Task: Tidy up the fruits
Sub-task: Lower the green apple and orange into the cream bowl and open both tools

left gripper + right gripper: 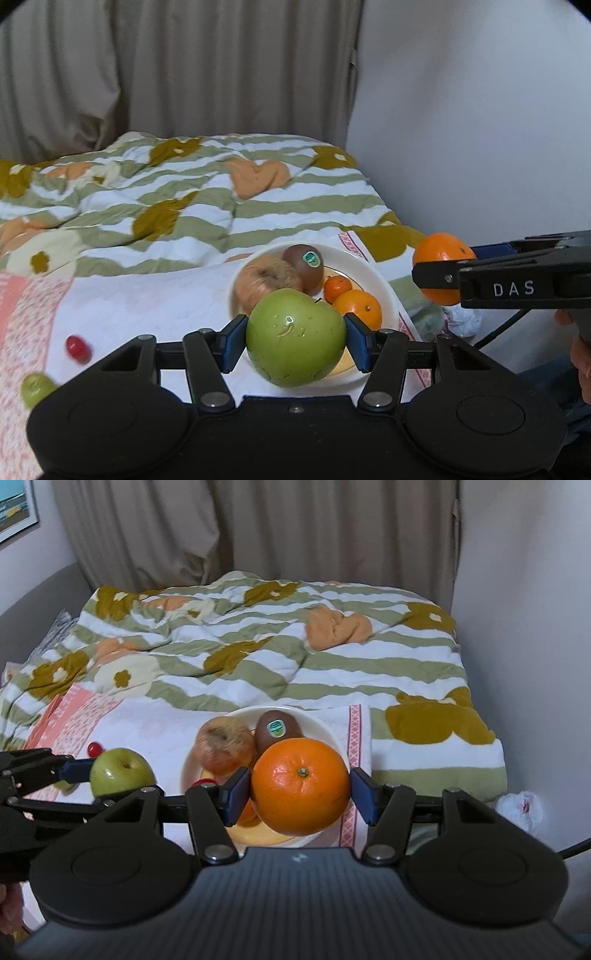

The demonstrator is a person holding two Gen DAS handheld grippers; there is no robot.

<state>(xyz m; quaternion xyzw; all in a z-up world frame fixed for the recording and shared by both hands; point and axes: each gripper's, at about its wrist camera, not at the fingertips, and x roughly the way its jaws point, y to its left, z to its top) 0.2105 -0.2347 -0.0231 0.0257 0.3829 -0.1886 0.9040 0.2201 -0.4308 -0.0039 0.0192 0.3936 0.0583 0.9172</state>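
My left gripper point(296, 338) is shut on a green apple point(295, 336) held just in front of a white bowl point(386, 291). My right gripper point(301, 792) is shut on a large orange point(301, 785) above the bowl's near rim point(334, 738). In the bowl lie a reddish apple point(267, 282), a kiwi with a green sticker point(304, 264) and two small oranges point(357, 308). From the right wrist view the green apple point(122, 771) in the left gripper is at the left. From the left wrist view the held orange point(443, 251) is at the right.
The bowl sits on a white and pink cloth point(147, 306) on a bed with a striped flowered quilt point(184, 206). A red cherry-like fruit point(77, 347) and a small green fruit point(35, 387) lie on the cloth at left. A wall stands to the right.
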